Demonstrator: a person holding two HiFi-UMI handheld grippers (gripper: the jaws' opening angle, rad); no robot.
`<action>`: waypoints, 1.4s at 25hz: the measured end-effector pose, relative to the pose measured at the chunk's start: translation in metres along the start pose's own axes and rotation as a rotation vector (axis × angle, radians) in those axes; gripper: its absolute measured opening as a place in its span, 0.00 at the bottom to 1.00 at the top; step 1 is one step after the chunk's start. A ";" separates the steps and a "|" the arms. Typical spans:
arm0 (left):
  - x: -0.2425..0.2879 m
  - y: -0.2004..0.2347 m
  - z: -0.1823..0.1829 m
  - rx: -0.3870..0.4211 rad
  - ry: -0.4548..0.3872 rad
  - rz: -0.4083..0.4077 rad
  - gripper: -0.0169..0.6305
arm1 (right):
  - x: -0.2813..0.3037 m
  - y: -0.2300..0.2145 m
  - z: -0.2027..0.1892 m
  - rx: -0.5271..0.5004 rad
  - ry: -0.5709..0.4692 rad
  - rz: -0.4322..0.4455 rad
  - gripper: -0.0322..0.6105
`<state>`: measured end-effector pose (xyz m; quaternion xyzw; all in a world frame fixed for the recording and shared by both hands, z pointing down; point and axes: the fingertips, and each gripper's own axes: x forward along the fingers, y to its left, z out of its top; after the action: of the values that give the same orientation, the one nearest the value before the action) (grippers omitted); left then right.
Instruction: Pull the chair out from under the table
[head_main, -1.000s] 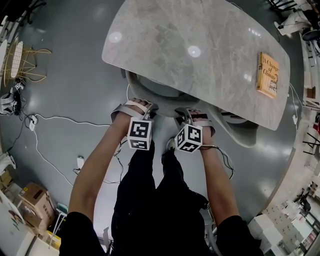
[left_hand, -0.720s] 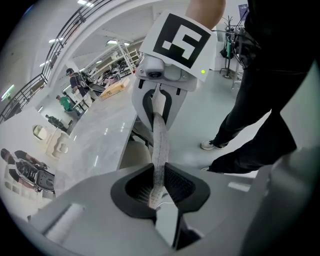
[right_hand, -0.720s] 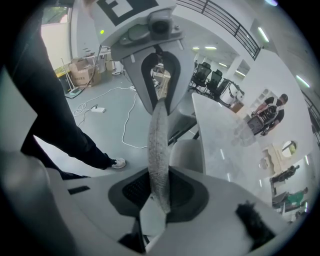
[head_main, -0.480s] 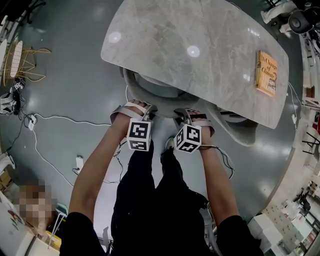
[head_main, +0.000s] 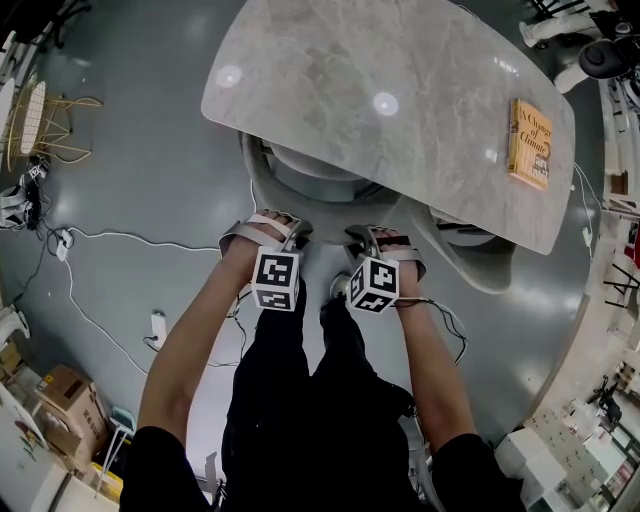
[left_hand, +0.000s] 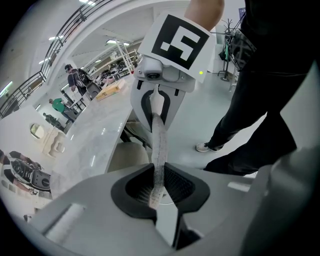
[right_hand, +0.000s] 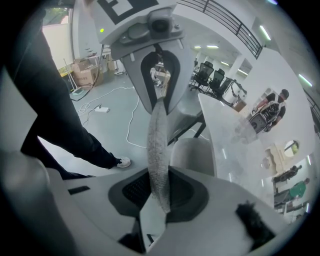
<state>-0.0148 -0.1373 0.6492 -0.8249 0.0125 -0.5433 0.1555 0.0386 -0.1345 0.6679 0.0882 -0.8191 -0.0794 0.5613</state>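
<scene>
A grey chair (head_main: 268, 192) stands half under the marble table (head_main: 400, 90), its curved back toward me. In the head view my left gripper (head_main: 296, 231) and right gripper (head_main: 358, 237) sit side by side on the top edge of that back, both pointing steeply down. In the left gripper view the thin back edge (left_hand: 160, 145) runs between the black pads of the left gripper (left_hand: 159, 189), which press on it. The right gripper (right_hand: 161, 194) is likewise shut on the back edge (right_hand: 157, 145). My legs stand just behind the chair.
A yellow book (head_main: 529, 145) lies on the table's right end. A second grey chair (head_main: 480, 262) is tucked under the table to the right. Cables (head_main: 110, 240) trail over the floor at left, with cardboard boxes (head_main: 70, 400) and a wire-frame chair (head_main: 40, 125) beyond.
Both grippers have drawn toward me with the chair back held between their jaws, and a little more of the chair shows from under the table edge.
</scene>
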 end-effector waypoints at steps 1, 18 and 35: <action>0.000 -0.003 -0.001 -0.001 0.000 -0.001 0.12 | 0.001 0.003 0.001 0.001 0.000 0.001 0.17; -0.014 -0.037 -0.010 0.014 0.006 -0.031 0.12 | -0.002 0.039 0.021 0.010 -0.012 0.022 0.17; -0.020 -0.048 -0.014 0.042 -0.008 -0.035 0.12 | -0.002 0.049 0.028 0.036 0.016 0.025 0.17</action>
<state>-0.0424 -0.0917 0.6495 -0.8237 -0.0140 -0.5428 0.1631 0.0107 -0.0858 0.6677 0.0890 -0.8169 -0.0569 0.5670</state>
